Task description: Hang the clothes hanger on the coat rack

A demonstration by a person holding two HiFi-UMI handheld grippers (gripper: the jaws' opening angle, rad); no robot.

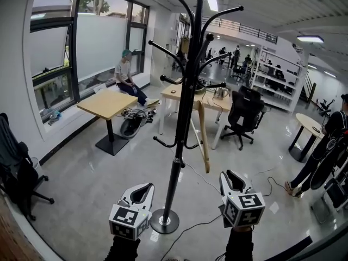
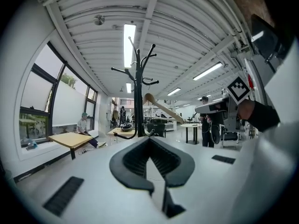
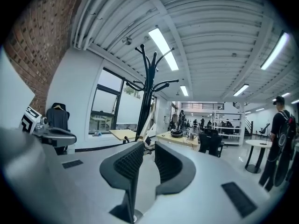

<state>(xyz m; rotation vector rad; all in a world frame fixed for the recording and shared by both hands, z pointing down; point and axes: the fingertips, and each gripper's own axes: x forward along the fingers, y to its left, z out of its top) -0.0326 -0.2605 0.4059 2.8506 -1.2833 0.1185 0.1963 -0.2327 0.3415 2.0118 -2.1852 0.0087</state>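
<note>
The left gripper point(image 1: 144, 187) is clenched, its dark ribbed jaws meeting at the tips with nothing between them. It sits low, left of the tall black metal coat rack point(image 1: 180, 145), near the rack's round base on the glossy grey floor point(image 1: 87, 189). The right gripper point(image 1: 229, 175), on the rack's other side, is released, with a narrow empty gap between its jaws. The pale wooden clothes hanger point(image 1: 204, 137) hangs on one of the rack's middle hooks, apart from both grippers.
</note>
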